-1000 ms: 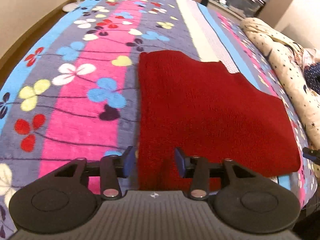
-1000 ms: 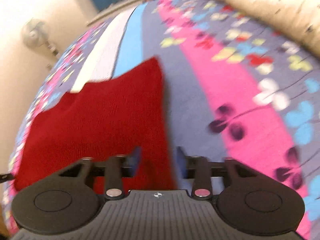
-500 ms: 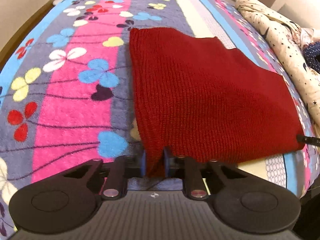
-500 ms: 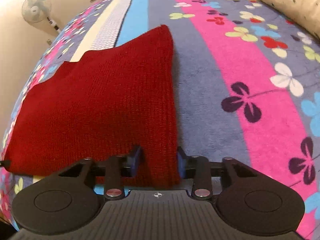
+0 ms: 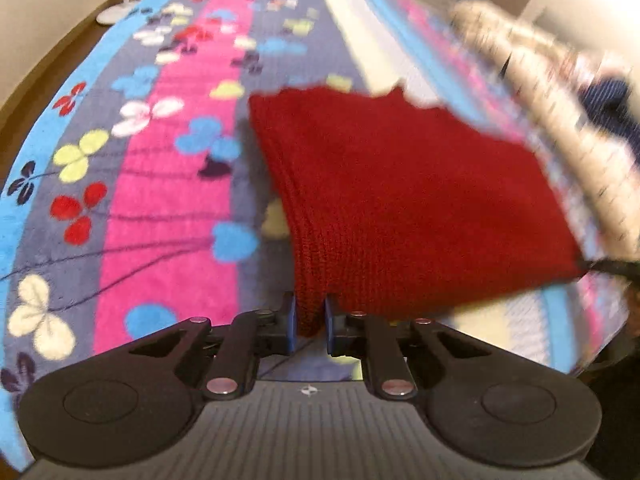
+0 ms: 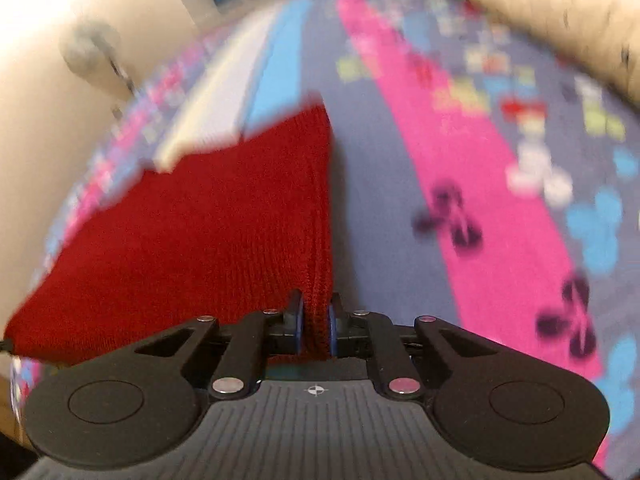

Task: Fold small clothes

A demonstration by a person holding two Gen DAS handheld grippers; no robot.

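Underneath everything lies a plush striped bedspread with clover flowers [image 5: 168, 200], serving as the folding surface. On it, toward the near edge, rests the red knitted garment [image 5: 400, 208], its near hem raised. Gripping the two near corners lets the hem be carried far-ward for a fold, I judge. The left gripper [image 5: 310, 320] pinches the left corner; the right gripper [image 6: 316, 326] is closing, its pads pressing the right corner.

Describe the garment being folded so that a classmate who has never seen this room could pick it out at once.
Find the bed's flowered blanket with its pink, grey and blue stripes. On the grey stripe beside the pink one lies a red knitted garment. It is the only plain, unpatterned cloth there, and both grippers pinch its near edge.
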